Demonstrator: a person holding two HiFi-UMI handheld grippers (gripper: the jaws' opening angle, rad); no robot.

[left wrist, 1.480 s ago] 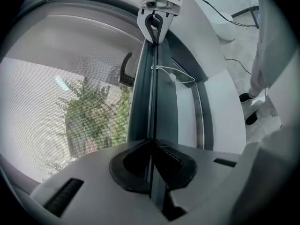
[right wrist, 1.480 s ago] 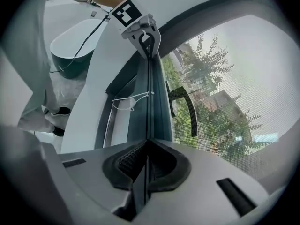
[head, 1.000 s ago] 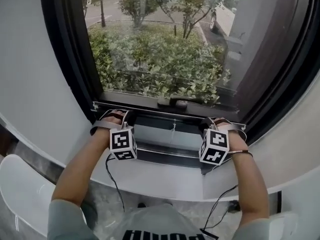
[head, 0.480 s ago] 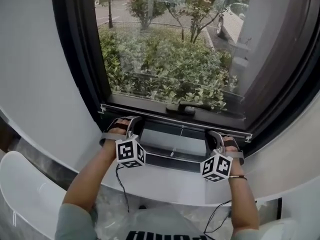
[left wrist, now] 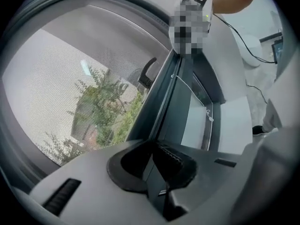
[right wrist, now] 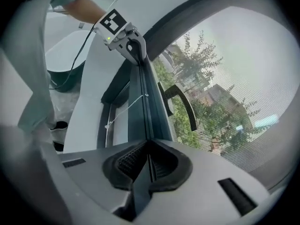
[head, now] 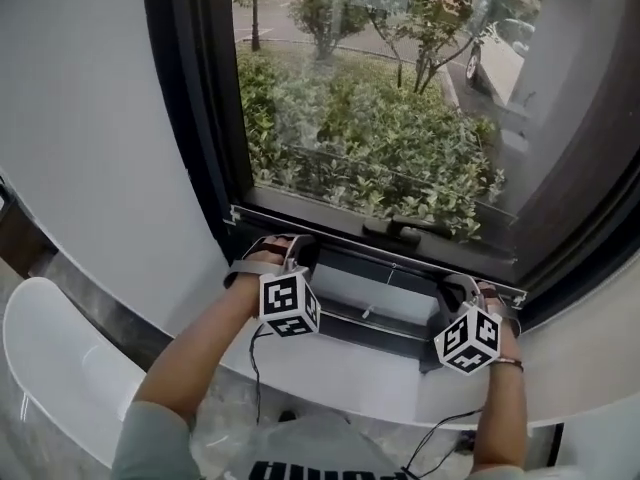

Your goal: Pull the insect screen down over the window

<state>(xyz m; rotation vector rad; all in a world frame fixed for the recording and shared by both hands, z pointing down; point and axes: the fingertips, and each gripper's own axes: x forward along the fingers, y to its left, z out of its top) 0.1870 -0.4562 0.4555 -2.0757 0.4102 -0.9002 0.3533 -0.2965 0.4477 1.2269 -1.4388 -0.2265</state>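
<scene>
The jaws of the left gripper (left wrist: pixel 157 165) pinch the near end of the bar (head: pixel 340 240) at the foot of the screen (head: pixel 370 118). They have just eased open a little, yet the bar's edge sits clamped between the pads. The jaws of the right gripper (right wrist: pixel 147 165) are nearly together and pinch the bar's other end.

Compared with a second ago, both grippers sit at the same spots on the bar, one near each end. Their marker cubes are now tilted differently. The head view has swung, so the window lies further right in it and the bar slopes down to the right. The gap under the bar looks about the same.

The screen covers most of the window. Its bar hangs just above the lower part of the frame (head: pixel 190 118), with a strip of the recess open beneath it.

Count:
- Two grippers, each with one cube: left (head: pixel 289 303) and right (head: pixel 468 338).
- Two black cables, one trailing from each gripper: left (head: pixel 254 368) and right (head: pixel 440 426).
- One bar, with one black handle (head: pixel 405 231) at its middle.
- One white cord (head: pixel 377 305) hanging below the bar.
- One white sill (head: pixel 350 378) under the hands.
- One car (head: pixel 497 53) outside, beyond the shrubs.
</scene>
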